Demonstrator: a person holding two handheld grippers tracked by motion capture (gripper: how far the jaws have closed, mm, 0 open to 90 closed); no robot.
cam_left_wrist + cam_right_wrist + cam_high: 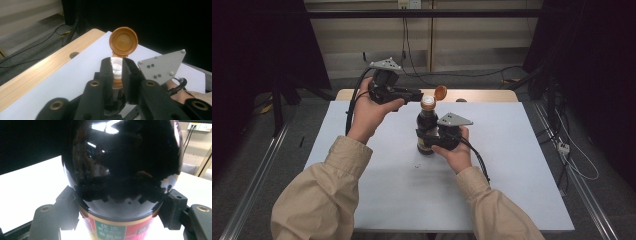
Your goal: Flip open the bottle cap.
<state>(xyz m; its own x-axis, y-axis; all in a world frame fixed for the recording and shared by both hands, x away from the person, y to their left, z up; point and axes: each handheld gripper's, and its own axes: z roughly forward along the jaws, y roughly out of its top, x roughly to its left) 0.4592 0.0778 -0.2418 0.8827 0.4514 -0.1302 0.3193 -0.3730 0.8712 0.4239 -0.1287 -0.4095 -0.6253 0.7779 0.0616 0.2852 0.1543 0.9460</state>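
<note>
The dark glass bottle with a red and green label [426,131] stands upright near the middle of the white surface [512,165]. Its round orange flip cap [440,92] is swung open and sticks up on the far right side of the neck. Under it sits a small white plastic stopper [116,68] at the bottle's mouth.

The step in hand looks like pulling out that white stopper. To do it well, the bottle must stay still and straight, and the pull should go straight up, slowly, so no sauce splashes. The grip should sit on the stopper only, not on the orange cap's hinge.

The right gripper [432,141] is on the bottle's body from the near right. Its fingers [68,210] are spread wide around the fat round bottle and press on both sides, so they hold it tight.

The left gripper [418,96] comes in from the far left, up high at the bottle's top. Its fingers [106,72] are close together, with only a narrow gap, and the white stopper sits in that gap, pinched from both sides.
</note>
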